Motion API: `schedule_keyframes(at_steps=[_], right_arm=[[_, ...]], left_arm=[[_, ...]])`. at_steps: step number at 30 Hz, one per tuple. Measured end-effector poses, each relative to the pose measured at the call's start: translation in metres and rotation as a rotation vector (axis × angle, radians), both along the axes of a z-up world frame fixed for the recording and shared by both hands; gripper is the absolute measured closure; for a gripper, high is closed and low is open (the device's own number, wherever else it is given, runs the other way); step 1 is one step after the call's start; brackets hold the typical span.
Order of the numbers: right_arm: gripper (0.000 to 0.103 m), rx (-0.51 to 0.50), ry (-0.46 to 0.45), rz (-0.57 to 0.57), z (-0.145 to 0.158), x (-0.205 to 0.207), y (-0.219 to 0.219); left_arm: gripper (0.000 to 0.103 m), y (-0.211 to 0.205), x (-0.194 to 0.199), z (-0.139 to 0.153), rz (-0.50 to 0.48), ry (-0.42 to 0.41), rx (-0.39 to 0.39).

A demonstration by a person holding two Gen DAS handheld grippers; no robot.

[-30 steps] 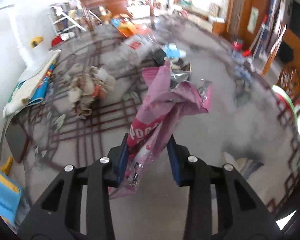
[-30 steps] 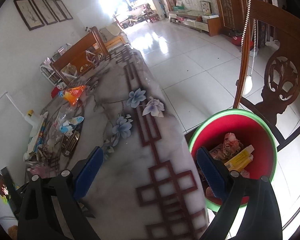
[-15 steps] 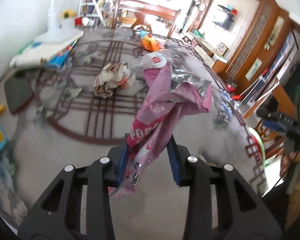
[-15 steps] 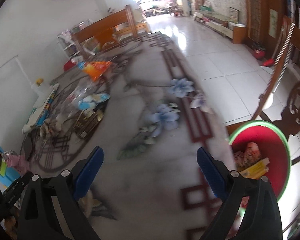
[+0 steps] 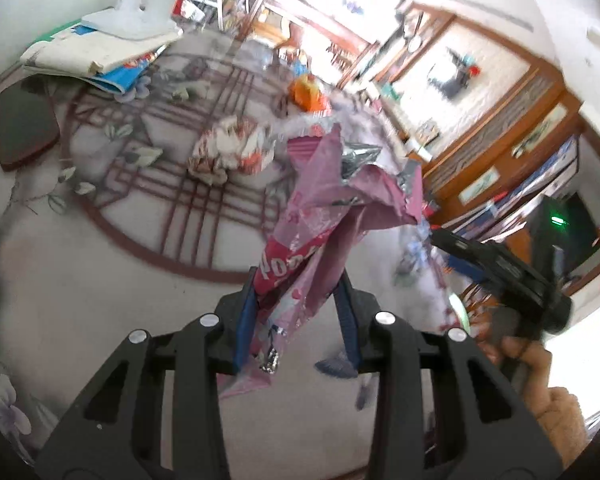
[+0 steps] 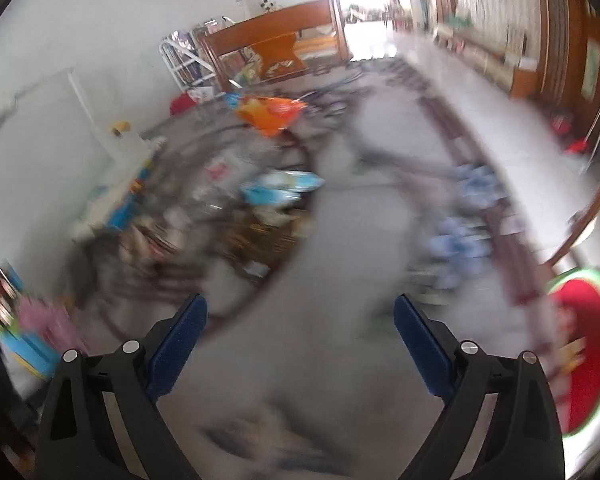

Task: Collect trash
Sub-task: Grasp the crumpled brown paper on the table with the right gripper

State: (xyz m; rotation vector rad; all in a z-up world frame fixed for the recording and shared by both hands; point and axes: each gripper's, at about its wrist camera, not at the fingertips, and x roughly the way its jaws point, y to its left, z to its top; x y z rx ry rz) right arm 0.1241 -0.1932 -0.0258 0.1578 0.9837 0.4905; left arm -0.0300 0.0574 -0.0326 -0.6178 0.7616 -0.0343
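The left gripper (image 5: pixel 296 320) clamps a pink wrapper (image 5: pixel 332 216) above the table (image 5: pixel 100 280), lifted clear for carrying to the bin (image 6: pixel 588 356) at the table's right edge. The right gripper (image 6: pixel 300 340) gapes empty over the table, likely seeking more trash.

Pink wrapper (image 5: pixel 332 216) crinkled glossy foil; table (image 5: pixel 100 280) smooth marble-look.
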Motion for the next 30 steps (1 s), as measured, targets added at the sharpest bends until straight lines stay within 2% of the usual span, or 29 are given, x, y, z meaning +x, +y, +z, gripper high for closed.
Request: schedule_keyframes(at_steps=[2,4,7,11,17,25,26,29,30], right_arm=[[0.012,0.078,0.059,0.013,0.001,0.012,0.029],[0.012,0.101,0.097,0.033,0.001,0.023,0.063],[0.012,0.085,0.108,0.076,0.002,0.030,0.117],[0.012,0.043,0.148,0.095,-0.010,0.038,0.171],[0.012,0.025,0.187,0.027,-0.034,0.048,0.202],[0.014,-0.071,0.170,0.068,-0.049,0.041,0.238],[0.017,-0.080,0.164,0.079,-0.049,0.039,0.240],[0.038,-0.090,0.165,0.114,-0.051,0.035,0.245],[0.051,-0.093,0.166,0.121,-0.051,0.034,0.246]], left_arm=[[0.068,0.010,-0.006,0.008,0.043,-0.038,-0.008],[0.067,0.027,-0.016,0.016,0.122,-0.084,-0.032],[0.067,0.050,-0.026,0.016,0.211,-0.099,-0.073],[0.067,0.059,-0.027,0.009,0.239,-0.080,-0.132],[0.067,0.063,-0.027,0.009,0.248,-0.102,-0.162],[0.067,0.068,-0.031,0.007,0.249,-0.109,-0.190],[0.067,0.068,-0.031,0.007,0.246,-0.109,-0.193],[0.067,0.067,-0.030,0.007,0.239,-0.107,-0.198],[0.067,0.067,-0.030,0.007,0.238,-0.108,-0.199]])
